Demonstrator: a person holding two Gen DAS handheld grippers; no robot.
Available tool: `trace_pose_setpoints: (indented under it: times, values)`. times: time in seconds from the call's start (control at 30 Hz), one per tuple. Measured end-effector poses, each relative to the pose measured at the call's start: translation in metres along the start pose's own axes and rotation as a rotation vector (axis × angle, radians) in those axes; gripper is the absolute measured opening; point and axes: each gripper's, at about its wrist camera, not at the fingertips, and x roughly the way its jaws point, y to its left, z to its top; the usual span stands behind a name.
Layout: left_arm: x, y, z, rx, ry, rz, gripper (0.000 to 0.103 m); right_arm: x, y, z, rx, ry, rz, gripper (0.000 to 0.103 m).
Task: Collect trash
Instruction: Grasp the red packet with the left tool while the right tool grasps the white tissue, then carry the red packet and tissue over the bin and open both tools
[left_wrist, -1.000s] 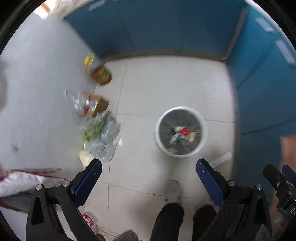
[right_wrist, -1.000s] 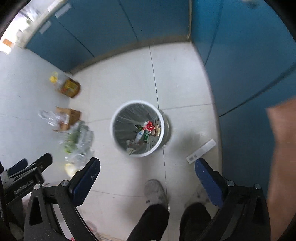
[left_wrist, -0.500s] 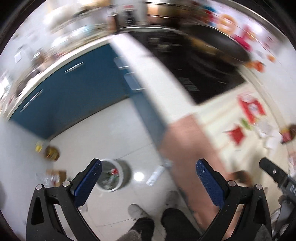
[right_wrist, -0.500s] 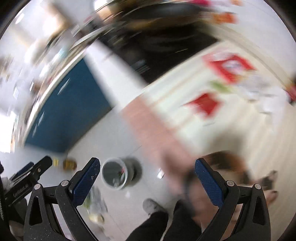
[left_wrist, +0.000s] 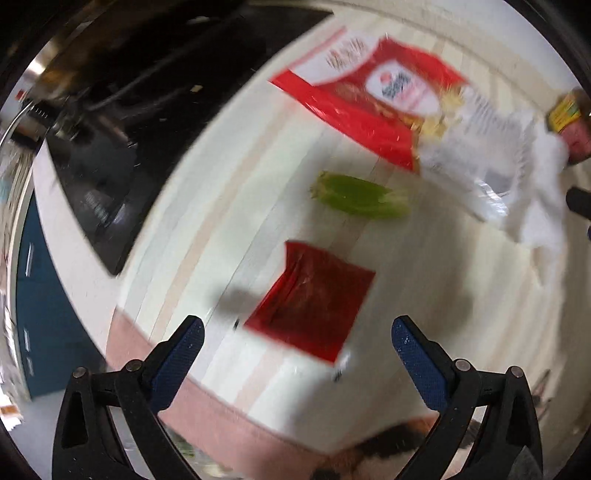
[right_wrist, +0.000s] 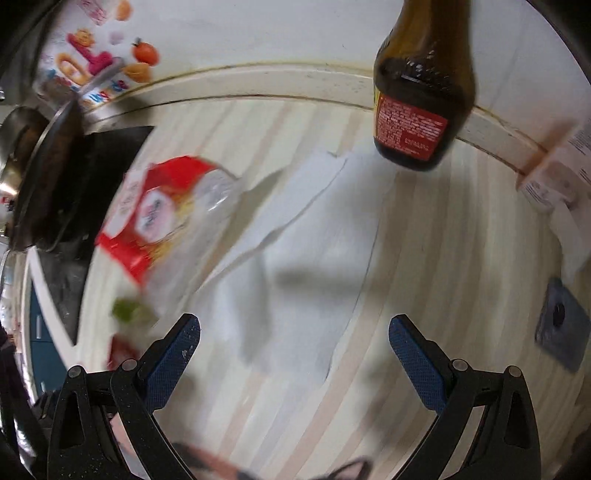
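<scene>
Now left tongs (left_wrist: 297, 343) pointing down over red wrapper (left_wrist: 312, 306), closing, empty, right tongs (right_wrist: 293, 341) wide, empty.

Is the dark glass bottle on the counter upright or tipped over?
Upright: the bottle stands on its base by the wall, neck rising out of frame.

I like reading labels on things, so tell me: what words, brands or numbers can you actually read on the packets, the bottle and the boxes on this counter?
None can be read for certain.
Large red and white packet: a round logo and print, blurred.
Small red wrapper: no print visible.
Brown bottle: red label with fine white text, too small.
White box: small print, too blurred.
Colourful wall stickers: fruit shapes and letter-like shapes, unclear.
</scene>
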Motion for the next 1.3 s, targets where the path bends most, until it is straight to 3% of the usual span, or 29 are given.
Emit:
trace_pose_setpoints:
  times: [0.03,0.1,0.2,0.23,0.27,0.3,0.33,0.37,0.4,0.53,0.9,1.07,1.3]
  values:
    - [0.006,0.000,0.002,-0.002,0.017,-0.004,0.078,0.010,0.001,0.004,-0.010,0.011,-0.006,0.103]
    - [0.006,0.006,0.002,-0.044,0.021,-0.067,0.063,0.027,0.004,0.007,-0.027,0.033,-0.007,0.103]
    - [0.004,0.009,-0.001,-0.060,0.010,-0.080,0.053,0.046,0.010,0.003,-0.046,0.059,-0.016,0.100]
    - [0.003,0.011,-0.002,-0.069,0.008,-0.072,0.040,0.045,0.015,0.000,-0.069,0.025,-0.045,0.093]
    - [0.002,0.013,-0.003,-0.074,0.009,-0.079,0.039,0.045,0.018,-0.003,-0.083,0.010,-0.071,0.089]
    - [0.002,0.015,-0.004,-0.084,0.014,-0.091,0.038,0.043,0.021,-0.006,-0.096,-0.012,-0.101,0.075]
    - [0.002,0.016,-0.005,-0.086,0.014,-0.094,0.037,0.039,0.022,-0.008,-0.107,-0.040,-0.130,0.047]
    - [0.000,0.014,-0.006,-0.082,0.015,-0.094,0.036,0.036,0.021,-0.010,-0.110,-0.056,-0.132,0.029]
    - [0.000,0.015,-0.008,-0.084,0.014,-0.096,0.034,0.036,0.018,-0.010,-0.098,-0.049,-0.097,0.003]
    - [-0.012,0.018,-0.020,-0.087,-0.002,-0.111,0.027,0.024,0.006,-0.012,-0.043,-0.048,-0.033,0.003]
    - [-0.083,0.036,-0.052,-0.134,-0.141,-0.191,0.025,-0.045,0.003,-0.042,-0.019,-0.121,0.067,0.003]
    - [-0.121,0.053,-0.058,-0.184,-0.219,-0.240,0.024,-0.081,0.024,-0.065,-0.075,-0.137,0.121,0.003]
    - [-0.158,0.104,-0.082,-0.294,-0.332,-0.226,0.024,-0.120,0.102,-0.093,-0.238,-0.166,0.209,0.003]
